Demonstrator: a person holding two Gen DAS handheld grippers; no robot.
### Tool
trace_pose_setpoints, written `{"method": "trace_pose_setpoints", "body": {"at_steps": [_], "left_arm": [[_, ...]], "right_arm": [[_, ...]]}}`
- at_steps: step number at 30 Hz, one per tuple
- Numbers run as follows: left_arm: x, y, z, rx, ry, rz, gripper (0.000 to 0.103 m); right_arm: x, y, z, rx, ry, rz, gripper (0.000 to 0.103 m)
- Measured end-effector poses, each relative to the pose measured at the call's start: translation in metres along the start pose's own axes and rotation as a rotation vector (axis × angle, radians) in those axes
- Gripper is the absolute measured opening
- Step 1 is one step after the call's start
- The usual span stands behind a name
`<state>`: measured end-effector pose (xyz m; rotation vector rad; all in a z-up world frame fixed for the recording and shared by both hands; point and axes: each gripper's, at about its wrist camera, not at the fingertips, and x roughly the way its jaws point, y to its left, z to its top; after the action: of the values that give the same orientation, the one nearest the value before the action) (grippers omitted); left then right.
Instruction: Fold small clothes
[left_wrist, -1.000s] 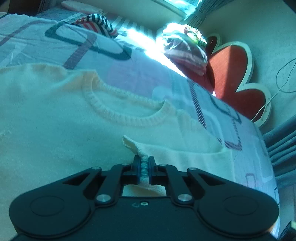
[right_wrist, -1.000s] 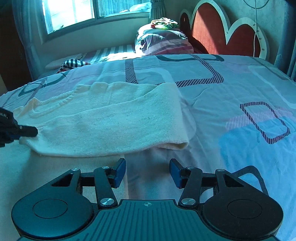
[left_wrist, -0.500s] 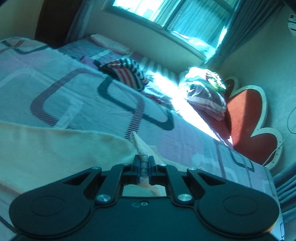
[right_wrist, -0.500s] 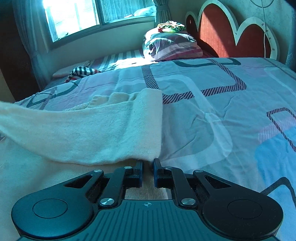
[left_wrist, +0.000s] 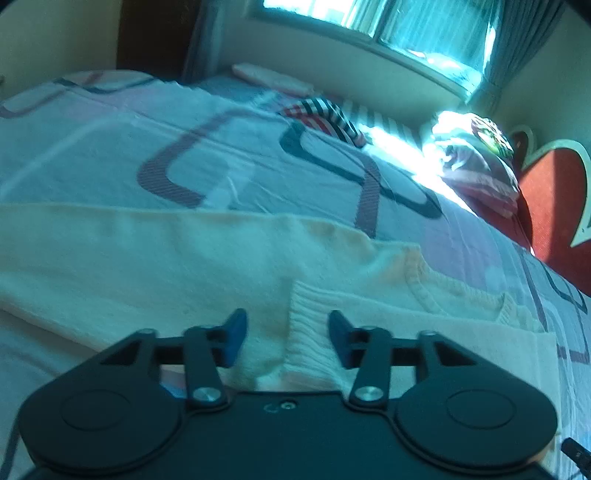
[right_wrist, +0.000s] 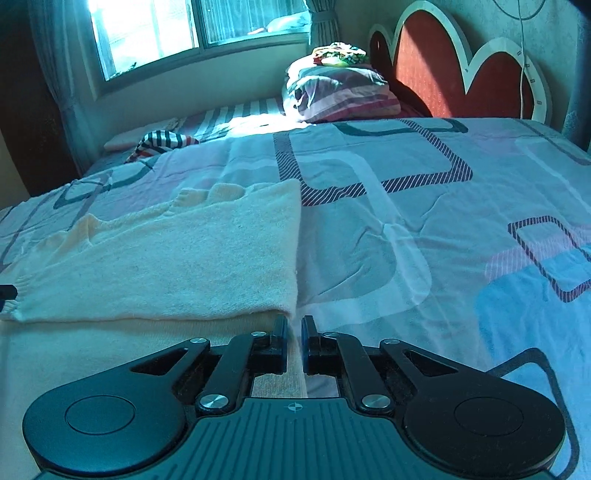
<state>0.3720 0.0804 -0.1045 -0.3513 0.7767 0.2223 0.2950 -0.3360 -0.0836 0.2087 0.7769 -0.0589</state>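
Your left gripper (left_wrist: 284, 334) hovers with jaws spread over the ribbed cuff (left_wrist: 306, 332) of the cream sweater (right_wrist: 166, 266), which lies folded on the bedspread (right_wrist: 406, 221). Your right gripper (right_wrist: 293, 341) pinches the sweater's near right edge.

- The sweater (right_wrist: 159, 266) lies on the bed (right_wrist: 424, 206), toward its left side, with a sleeve folded across its body.
- The folded bedding (right_wrist: 340, 92) sits at the bed's far edge, against the headboard (right_wrist: 443, 74).
- The striped garment (right_wrist: 162, 142) lies near the far-left corner, below the window (right_wrist: 192, 29).
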Motion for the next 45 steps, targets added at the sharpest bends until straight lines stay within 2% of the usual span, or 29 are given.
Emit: {"method": "trace_pose_setpoints", "body": {"at_steps": [2, 3, 4, 5, 6, 8, 10, 13, 17, 21, 25, 27, 30, 33, 41, 45], "left_arm": [[-0.020, -0.001, 0.000, 0.014, -0.092, -0.004, 0.065], [-0.024, -0.005, 0.001, 0.038, -0.098, -0.019, 0.065], [-0.025, -0.010, 0.001, 0.061, -0.084, -0.043, 0.065], [-0.023, -0.019, 0.000, 0.088, -0.054, -0.079, 0.065], [-0.020, -0.026, -0.002, 0.106, -0.031, -0.104, 0.065], [-0.011, -0.040, -0.009, 0.138, -0.007, -0.128, 0.065], [0.001, -0.050, -0.016, 0.168, 0.014, -0.134, 0.065], [0.024, -0.050, -0.027, 0.189, 0.066, -0.101, 0.064], [0.026, -0.054, -0.034, 0.287, 0.054, -0.079, 0.064], [0.022, -0.054, -0.030, 0.261, 0.071, -0.071, 0.065], [0.023, -0.053, -0.031, 0.252, 0.071, -0.072, 0.067], [0.022, -0.056, -0.030, 0.271, 0.079, -0.061, 0.067], [0.009, -0.050, -0.023, 0.216, 0.099, -0.067, 0.069], [-0.007, -0.029, -0.019, 0.157, 0.094, -0.051, 0.081], [-0.032, 0.072, -0.011, -0.085, 0.125, 0.045, 0.081], [-0.046, 0.124, -0.009, -0.181, 0.109, 0.097, 0.081]], "right_arm": [[-0.001, 0.001, 0.009, -0.019, -0.029, -0.007, 0.006], [0.002, 0.002, 0.014, -0.023, -0.034, -0.006, 0.007], [0.009, 0.003, 0.018, -0.024, -0.024, 0.000, 0.008], [0.017, 0.003, 0.023, -0.017, -0.012, 0.006, 0.014], [0.024, 0.004, 0.027, -0.006, -0.010, 0.012, 0.024], [0.039, 0.006, 0.034, 0.007, -0.002, 0.010, 0.031], [0.050, 0.008, 0.041, 0.019, 0.000, 0.015, 0.031], [0.067, 0.017, 0.051, -0.010, -0.006, -0.004, 0.031], [0.095, 0.013, 0.055, -0.017, 0.050, -0.013, 0.031], [0.098, 0.001, 0.058, 0.033, 0.058, -0.017, 0.031], [0.088, 0.016, 0.057, -0.023, 0.006, 0.003, 0.032], [0.097, 0.023, 0.053, -0.073, 0.049, -0.035, 0.032], [0.090, 0.020, 0.056, -0.019, 0.048, -0.058, 0.032], [0.065, 0.031, 0.054, -0.038, 0.017, -0.001, 0.032], [0.033, 0.089, 0.028, -0.091, 0.033, 0.138, 0.032], [0.027, 0.125, 0.015, -0.135, 0.050, 0.193, 0.032]]}}
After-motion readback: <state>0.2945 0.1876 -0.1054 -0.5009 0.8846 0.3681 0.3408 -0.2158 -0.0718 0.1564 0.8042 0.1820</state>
